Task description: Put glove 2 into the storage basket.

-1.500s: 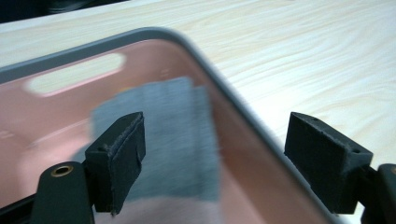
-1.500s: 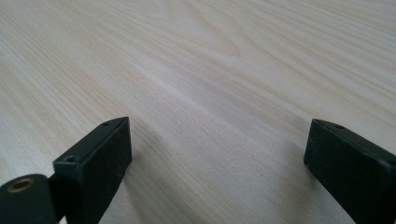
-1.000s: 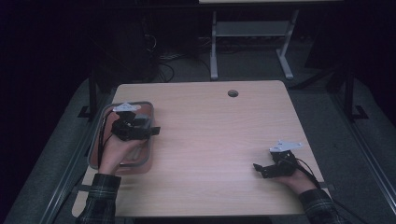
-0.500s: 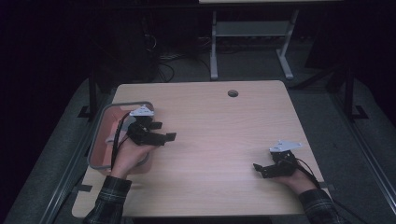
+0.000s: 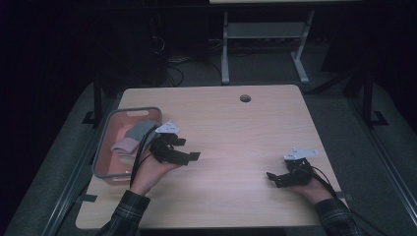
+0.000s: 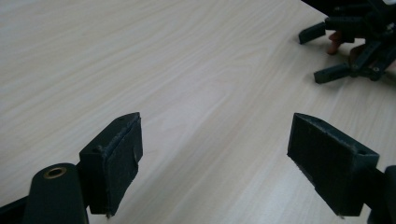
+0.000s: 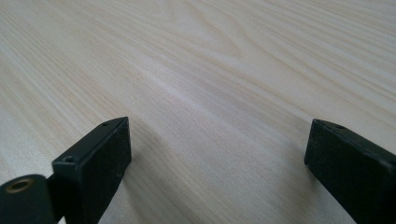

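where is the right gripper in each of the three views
High view: the right gripper sits low on the right side of the table, jaws open, pointing left.
Left gripper view: it lies far off at the top right corner, jaws open.
Right gripper view: its own two black jaws rise from the bottom corners, wide apart.
Shared landmark: the pale wood-grain table top.

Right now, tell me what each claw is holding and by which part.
Nothing is held. The left claw is open over bare table, beside the bin with socks. The right claw is open and empty too.
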A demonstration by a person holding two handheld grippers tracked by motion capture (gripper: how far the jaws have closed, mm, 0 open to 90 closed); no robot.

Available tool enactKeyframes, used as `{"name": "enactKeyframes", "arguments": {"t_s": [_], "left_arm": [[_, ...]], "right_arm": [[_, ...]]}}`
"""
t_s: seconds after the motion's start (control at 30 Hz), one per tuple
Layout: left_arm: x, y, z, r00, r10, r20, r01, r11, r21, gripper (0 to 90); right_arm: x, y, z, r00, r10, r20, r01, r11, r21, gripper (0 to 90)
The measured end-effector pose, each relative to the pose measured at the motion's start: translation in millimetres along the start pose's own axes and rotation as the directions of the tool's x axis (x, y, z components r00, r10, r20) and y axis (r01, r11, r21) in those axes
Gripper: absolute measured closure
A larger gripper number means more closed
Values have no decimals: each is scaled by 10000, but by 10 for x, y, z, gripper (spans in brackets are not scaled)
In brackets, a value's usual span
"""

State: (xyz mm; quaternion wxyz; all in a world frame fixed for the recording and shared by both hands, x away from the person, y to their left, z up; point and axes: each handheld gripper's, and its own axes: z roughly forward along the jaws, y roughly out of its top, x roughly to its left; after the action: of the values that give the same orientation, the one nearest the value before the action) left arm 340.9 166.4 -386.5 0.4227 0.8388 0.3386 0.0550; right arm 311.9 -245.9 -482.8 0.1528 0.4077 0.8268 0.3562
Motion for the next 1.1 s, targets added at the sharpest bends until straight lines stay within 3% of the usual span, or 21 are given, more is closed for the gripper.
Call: {"name": "enactKeyframes", "arguments": {"t_s": [0.47,0.7,0.8,0.9,1.07,1.1], "left_arm": [[-280,-212,334,9964,799,278,-813,9952,538,176],[-323,-355,440,9918,1279,-32,-1274,9897,646,176],[-313,-413,478,9924,1229,-95,-1221,9906,611,175],[-312,-459,531,9867,1588,-337,-1561,9851,718,163],[-316,-540,638,9771,2090,-401,-2037,9731,1080,141],[-317,-554,656,9775,2076,-363,-2026,9732,1091,135]], "right_arm": [[1,0,-1,10000,3,0,-3,10000,6,66],[8,-2,-6,10000,82,20,-82,9999,64,66],[7,-4,-9,10000,45,37,-46,10000,80,66],[7,-4,-9,10000,46,39,-46,10000,77,66],[7,-4,-9,10000,42,46,-42,10000,69,66],[7,-4,-9,10000,42,46,-42,10000,69,66]]}}
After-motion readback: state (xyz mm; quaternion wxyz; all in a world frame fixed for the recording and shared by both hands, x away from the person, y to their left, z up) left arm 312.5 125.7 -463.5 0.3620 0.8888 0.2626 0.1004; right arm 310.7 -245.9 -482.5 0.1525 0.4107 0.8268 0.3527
